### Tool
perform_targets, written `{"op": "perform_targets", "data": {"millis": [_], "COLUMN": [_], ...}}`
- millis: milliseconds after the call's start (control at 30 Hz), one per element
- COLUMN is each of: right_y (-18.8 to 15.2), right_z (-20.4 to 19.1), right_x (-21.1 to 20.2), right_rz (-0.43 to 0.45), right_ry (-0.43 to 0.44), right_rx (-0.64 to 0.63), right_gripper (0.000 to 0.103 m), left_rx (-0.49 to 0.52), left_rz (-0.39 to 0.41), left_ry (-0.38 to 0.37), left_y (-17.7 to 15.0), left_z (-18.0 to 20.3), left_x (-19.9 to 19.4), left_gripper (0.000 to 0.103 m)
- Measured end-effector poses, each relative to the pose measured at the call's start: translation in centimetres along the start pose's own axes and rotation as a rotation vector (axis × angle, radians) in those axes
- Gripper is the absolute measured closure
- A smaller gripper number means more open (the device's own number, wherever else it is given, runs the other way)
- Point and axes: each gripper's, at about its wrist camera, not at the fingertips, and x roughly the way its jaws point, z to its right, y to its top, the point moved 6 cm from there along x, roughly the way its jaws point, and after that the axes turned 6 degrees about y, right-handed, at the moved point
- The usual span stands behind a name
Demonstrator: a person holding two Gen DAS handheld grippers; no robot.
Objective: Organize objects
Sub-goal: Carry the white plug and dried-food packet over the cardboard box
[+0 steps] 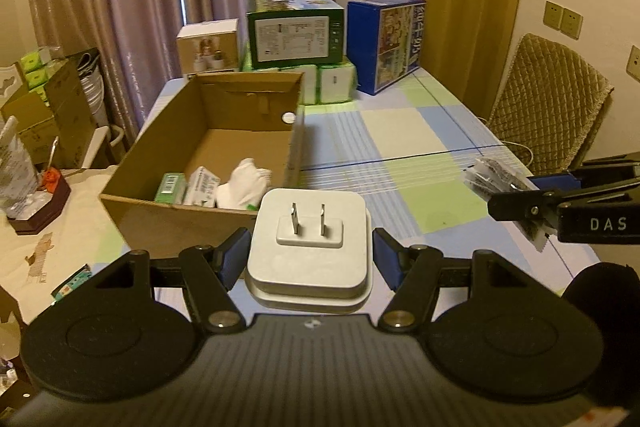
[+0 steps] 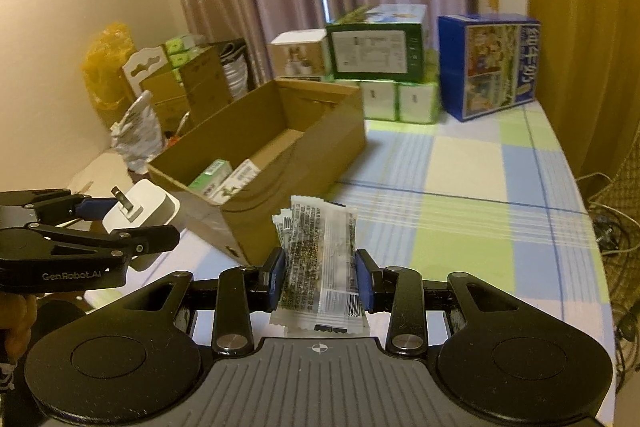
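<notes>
Box ahead of both loaded tools

Your left tool (image 1: 309, 259) clamps the white charger (image 1: 308, 251), prongs up; the cardboard box (image 1: 208, 163) opens at 11 o'clock, just beyond it. Your right tool (image 2: 320, 281) pinches the snack packets (image 2: 320, 267), box at 10 o'clock, farther. Left is nearer.

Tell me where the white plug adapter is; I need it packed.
The white plug adapter sits between the left gripper pads, prongs up, just before the cardboard box.
</notes>
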Motion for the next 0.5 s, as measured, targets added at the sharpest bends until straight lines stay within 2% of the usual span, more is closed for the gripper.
{"op": "perform_targets", "data": {"millis": [500], "right_y": [0.6], "right_z": [-2.6], "right_x": [2.0], "right_rz": [-0.016], "right_ry": [0.05], "right_rx": [-0.036], "right_gripper": [0.069], "left_rx": [-0.033], "left_rz": [-0.006], "left_ry": [0.049], "left_y": [-0.6], "left_z": [-3.3], "left_x": [-1.1], "left_gripper": [0.042]}}
